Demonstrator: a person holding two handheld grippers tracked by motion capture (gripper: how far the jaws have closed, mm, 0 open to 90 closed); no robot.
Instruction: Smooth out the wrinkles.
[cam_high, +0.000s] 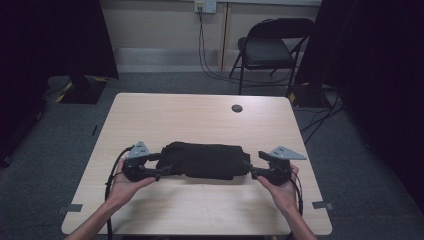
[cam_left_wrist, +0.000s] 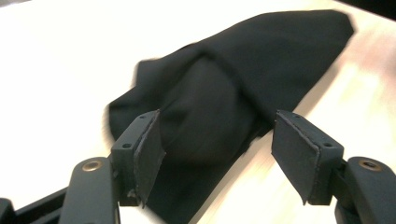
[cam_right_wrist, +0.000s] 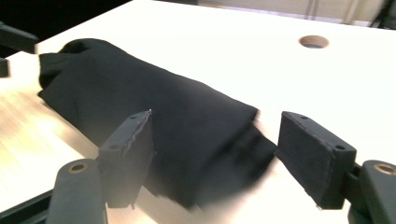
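Observation:
A folded black cloth (cam_high: 205, 160) lies across the near middle of the light wooden table (cam_high: 200, 117). My left gripper (cam_high: 161, 168) sits at the cloth's left end, held in the person's left hand. In the left gripper view the jaws stand wide apart with the black cloth (cam_left_wrist: 224, 93) lying between and beyond them, the left gripper (cam_left_wrist: 224, 156) open. My right gripper (cam_high: 248, 168) is at the cloth's right end. In the right gripper view the black cloth (cam_right_wrist: 154, 112) runs between the spread jaws, the right gripper (cam_right_wrist: 219, 158) open.
A round cable hole (cam_high: 237, 108) marks the table's far side, also seen as a cable hole (cam_right_wrist: 313, 41). A black folding chair (cam_high: 270, 47) stands behind the table. Cables (cam_high: 320, 117) trail on the floor at the right. Dark curtains hang at both sides.

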